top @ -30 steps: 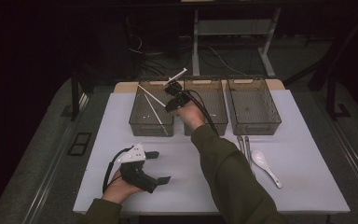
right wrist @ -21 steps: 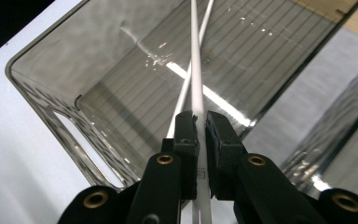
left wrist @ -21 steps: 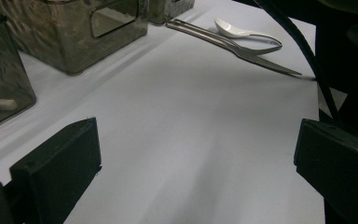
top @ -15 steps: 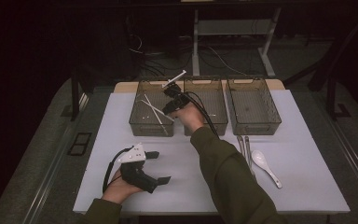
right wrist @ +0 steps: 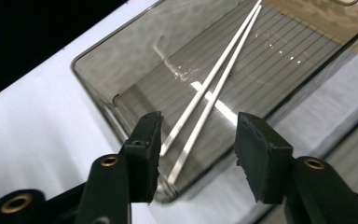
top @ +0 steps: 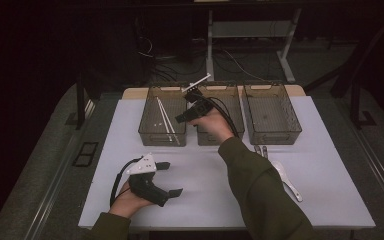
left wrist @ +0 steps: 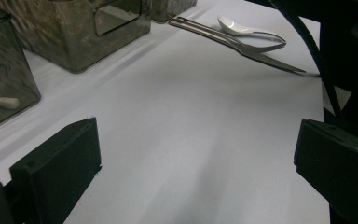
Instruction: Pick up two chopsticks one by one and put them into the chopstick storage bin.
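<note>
Above the left bin point(top: 163, 116), seen from the high view, the right gripper point(top: 192, 102) hangs with its jaws parted and nothing between them; they have just been opening. The chopsticks point(top: 166, 120) lie loose on that bin's floor, running from its far end to its near right corner. On the table point(top: 200, 175), well on the near side of the left bin, the left gripper point(top: 167, 177) rests in the person's left hand point(top: 126, 202) with its jaws spread wide and empty.

Near side of the bin again, the left gripper view looks across bare white table between two widely spaced jaws; a white spoon point(left wrist: 249, 31) and metal cutlery point(left wrist: 235, 43) lie far off.

Over the left bin's corner, the right gripper view shows both half-open pads clear of the chopsticks point(right wrist: 214, 88), which lie side by side, almost touching, tips toward the bin wall.

The sticks look light, thin, stiff and smooth, so likely to slip or roll in a pinch. I judge the best hold is across both at mid-length, where they lie closest, squeezing them together.
</note>
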Demonstrator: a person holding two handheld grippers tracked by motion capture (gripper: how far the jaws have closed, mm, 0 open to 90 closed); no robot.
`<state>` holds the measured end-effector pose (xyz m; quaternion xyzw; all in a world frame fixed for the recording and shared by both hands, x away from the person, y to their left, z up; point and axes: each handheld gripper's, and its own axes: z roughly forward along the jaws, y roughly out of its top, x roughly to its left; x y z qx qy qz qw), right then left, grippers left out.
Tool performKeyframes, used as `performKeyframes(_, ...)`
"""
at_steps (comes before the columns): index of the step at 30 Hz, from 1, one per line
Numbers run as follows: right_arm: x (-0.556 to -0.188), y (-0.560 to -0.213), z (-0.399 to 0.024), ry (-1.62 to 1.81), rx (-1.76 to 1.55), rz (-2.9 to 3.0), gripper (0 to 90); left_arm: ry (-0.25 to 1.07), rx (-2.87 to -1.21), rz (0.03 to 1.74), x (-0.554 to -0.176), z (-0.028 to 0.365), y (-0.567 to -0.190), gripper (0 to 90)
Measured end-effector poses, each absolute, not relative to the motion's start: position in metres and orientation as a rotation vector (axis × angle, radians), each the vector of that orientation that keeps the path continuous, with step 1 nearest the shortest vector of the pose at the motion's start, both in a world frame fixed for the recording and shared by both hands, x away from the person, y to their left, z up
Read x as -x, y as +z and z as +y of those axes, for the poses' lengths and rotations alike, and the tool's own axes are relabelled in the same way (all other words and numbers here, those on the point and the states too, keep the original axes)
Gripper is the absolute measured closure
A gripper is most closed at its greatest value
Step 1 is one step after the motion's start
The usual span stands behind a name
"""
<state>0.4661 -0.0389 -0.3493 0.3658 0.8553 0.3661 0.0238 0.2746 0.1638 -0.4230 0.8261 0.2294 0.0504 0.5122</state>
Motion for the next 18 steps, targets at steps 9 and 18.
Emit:
performKeyframes(9, -0.450, -0.340, -0.077, 1.202, -1.058, 2.650, 43.7, 0.124, -1.994, 0.563, -0.274, 0.164, -0.424, 0.0)
performKeyframes(18, -0.434, -0.333, -0.115, 1.267, -1.035, 2.633, 40.8, 0.123, -1.996, 0.568, -0.274, 0.164, -0.424, 0.0)
